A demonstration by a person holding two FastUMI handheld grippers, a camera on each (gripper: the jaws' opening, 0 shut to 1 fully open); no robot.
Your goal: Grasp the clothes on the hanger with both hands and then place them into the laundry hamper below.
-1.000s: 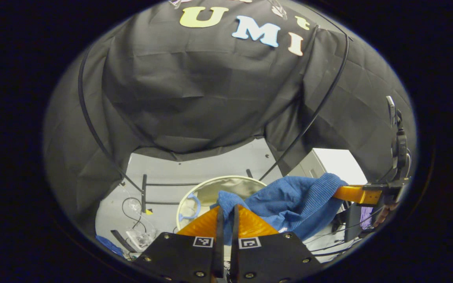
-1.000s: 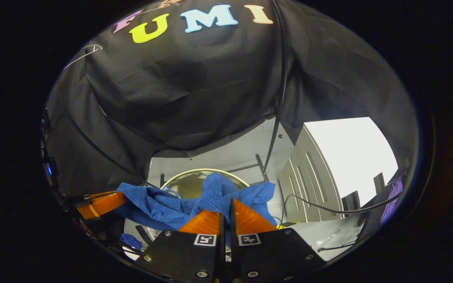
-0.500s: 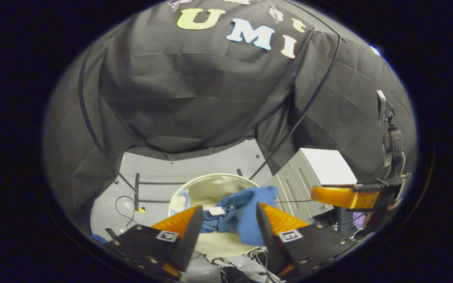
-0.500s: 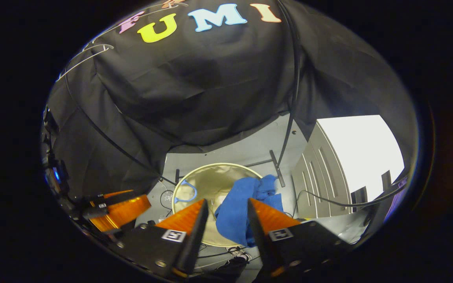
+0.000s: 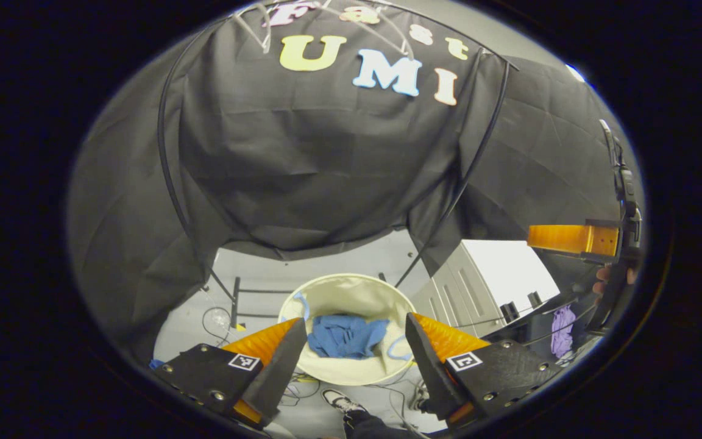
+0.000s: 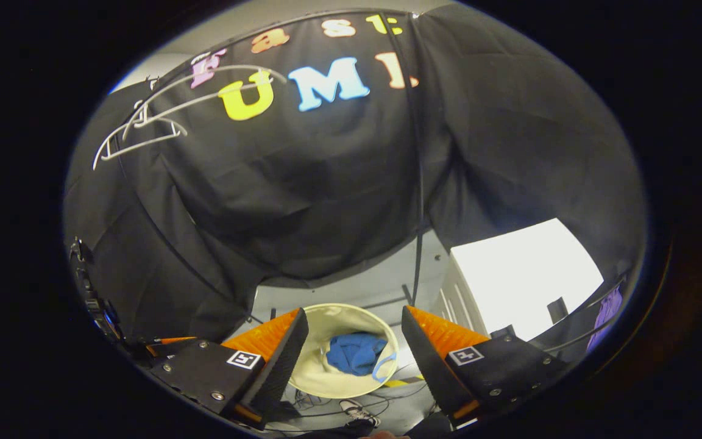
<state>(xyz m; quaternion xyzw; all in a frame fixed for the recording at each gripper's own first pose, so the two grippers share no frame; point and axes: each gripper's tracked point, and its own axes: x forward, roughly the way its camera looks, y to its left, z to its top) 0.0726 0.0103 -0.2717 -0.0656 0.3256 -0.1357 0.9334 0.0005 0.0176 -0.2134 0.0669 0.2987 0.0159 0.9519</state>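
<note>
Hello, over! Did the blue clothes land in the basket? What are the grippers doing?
Left gripper open, right gripper open. Blue clothes lying inside hamper. Nothing in the way.

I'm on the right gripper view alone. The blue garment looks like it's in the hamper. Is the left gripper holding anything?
Observer: No. In the left gripper view the left gripper is open, with nothing between its fingers.
Operator: Any fabric hanging over the rim?
Observer: None from that side. The blue garment lies inside the hamper, between two blue handle loops.
Operator: Where's my right gripper?
Observer: The right gripper sits at the right edge of the left gripper view, higher in frame than the hamper, with a hand holding it.
</note>
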